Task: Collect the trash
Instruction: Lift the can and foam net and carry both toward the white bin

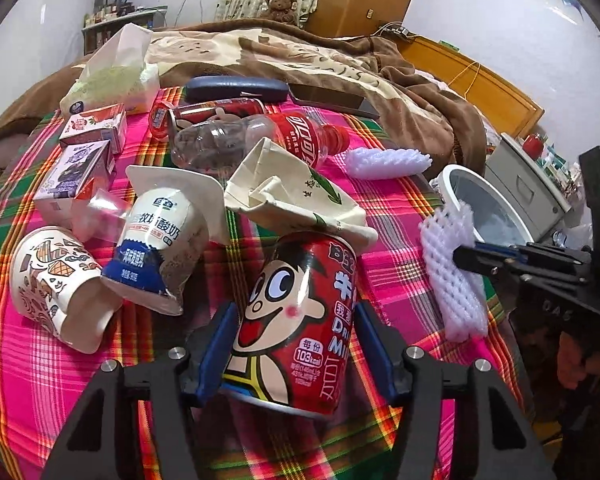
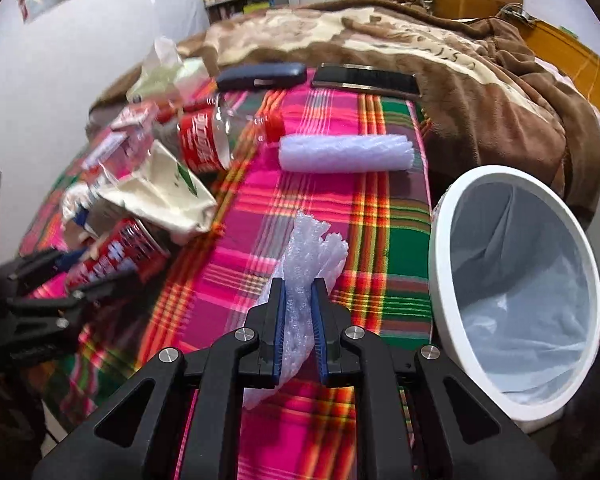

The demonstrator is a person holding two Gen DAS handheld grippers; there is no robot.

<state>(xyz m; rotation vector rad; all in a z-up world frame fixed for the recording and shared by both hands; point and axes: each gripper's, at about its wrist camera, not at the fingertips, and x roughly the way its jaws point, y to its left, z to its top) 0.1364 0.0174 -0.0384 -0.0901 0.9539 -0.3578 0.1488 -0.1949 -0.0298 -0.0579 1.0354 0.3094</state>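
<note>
Left wrist view first: the left gripper (image 1: pixel 296 354) has its blue pads against both sides of a red milk can with a cartoon face (image 1: pixel 296 320), so I'd call that clamped on, though the can is tipped and held low on its body, and it might swing or slip once lifted. A crumpled cream paper carton (image 1: pixel 296 196) leans on the can's top, so lifting could drag it along or knock it off the bed. Over in the right wrist view, the right gripper (image 2: pixel 299 320) is squeezed tight on a white foam net sleeve (image 2: pixel 304 256), right beside the white round bin with a clear liner (image 2: pixel 512 280); foam that light could cling to the pads or drift past the rim. Rough count on the pink plaid cloth (image 1: pixel 380 208), near to far: one red can, one patterned paper cup (image 1: pixel 56 280), one yogurt cup (image 1: pixel 160 248), one cream carton, two small drink boxes (image 1: pixel 76 172), one clear cola bottle with a red label (image 1: pixel 260 140), one dark soda can (image 1: pixel 216 112), two foam sleeves counting the held one, one tissue pack (image 1: pixel 112 76).
</note>
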